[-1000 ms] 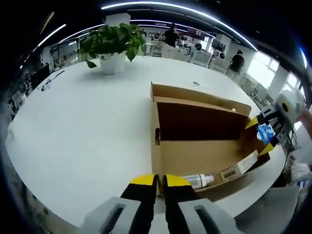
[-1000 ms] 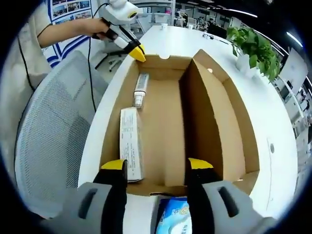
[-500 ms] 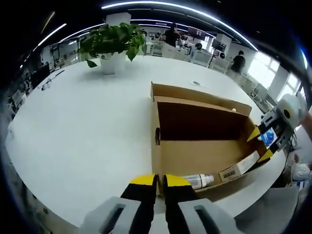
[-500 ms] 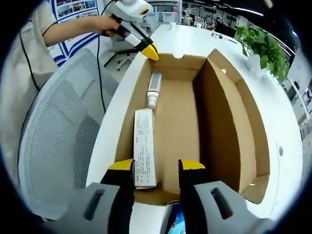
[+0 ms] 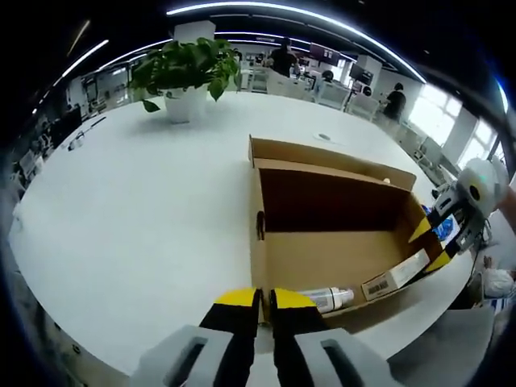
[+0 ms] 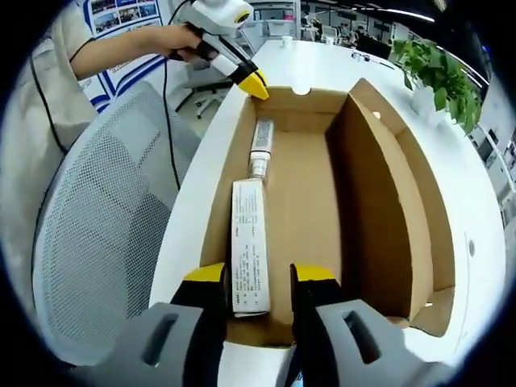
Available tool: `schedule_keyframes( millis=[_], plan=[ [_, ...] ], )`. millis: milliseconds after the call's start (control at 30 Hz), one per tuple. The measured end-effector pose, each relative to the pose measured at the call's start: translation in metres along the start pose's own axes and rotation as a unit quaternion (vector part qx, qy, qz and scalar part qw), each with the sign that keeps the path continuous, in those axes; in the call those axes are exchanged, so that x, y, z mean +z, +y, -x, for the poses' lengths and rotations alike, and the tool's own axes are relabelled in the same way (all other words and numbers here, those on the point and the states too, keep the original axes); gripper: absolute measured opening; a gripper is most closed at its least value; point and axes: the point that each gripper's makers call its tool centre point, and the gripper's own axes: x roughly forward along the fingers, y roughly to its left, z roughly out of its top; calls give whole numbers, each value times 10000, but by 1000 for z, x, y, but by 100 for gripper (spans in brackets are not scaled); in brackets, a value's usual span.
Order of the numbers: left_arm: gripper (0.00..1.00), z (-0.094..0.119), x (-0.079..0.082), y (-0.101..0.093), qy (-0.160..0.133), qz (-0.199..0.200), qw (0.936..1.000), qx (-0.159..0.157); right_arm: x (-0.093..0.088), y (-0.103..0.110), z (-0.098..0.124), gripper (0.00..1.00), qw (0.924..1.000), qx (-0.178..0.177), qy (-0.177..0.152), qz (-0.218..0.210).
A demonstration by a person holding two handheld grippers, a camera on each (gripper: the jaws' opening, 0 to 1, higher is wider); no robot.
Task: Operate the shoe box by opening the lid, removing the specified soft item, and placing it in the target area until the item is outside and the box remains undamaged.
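Since a second ago your right gripper (image 6: 256,274) has narrowed its jaws around a blue-and-white soft pack (image 5: 446,231), held just outside the shoe box (image 5: 322,258) end wall. Your left gripper (image 5: 264,298), jaws together, pinches the opposite wall's rim. Box: open, lid (image 6: 379,173) standing upright along one side. Contents: white carton (image 6: 248,256), white tube (image 6: 260,145). Surroundings: white counter (image 5: 137,201), potted plant (image 5: 187,76), mesh chair (image 6: 97,234) beside the counter edge.

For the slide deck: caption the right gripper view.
Right gripper at the open shoe box, above a white carton and tube.
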Motion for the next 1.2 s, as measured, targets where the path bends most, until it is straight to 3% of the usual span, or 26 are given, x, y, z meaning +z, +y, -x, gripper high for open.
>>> schedule_keyframes(
  millis=[233,600,1200],
  plan=[
    [5,0,0,0,-1,18,10000,-2,-2,2,-11,18,10000,-42,63,-15],
    [5,0,0,0,-22,48,10000,-3,-2,1,-13,17,9997,-192,88,-148],
    [5,0,0,1,2,36,10000,16,26,-1,15,16,9984,-460,-276,-168]
  ],
)
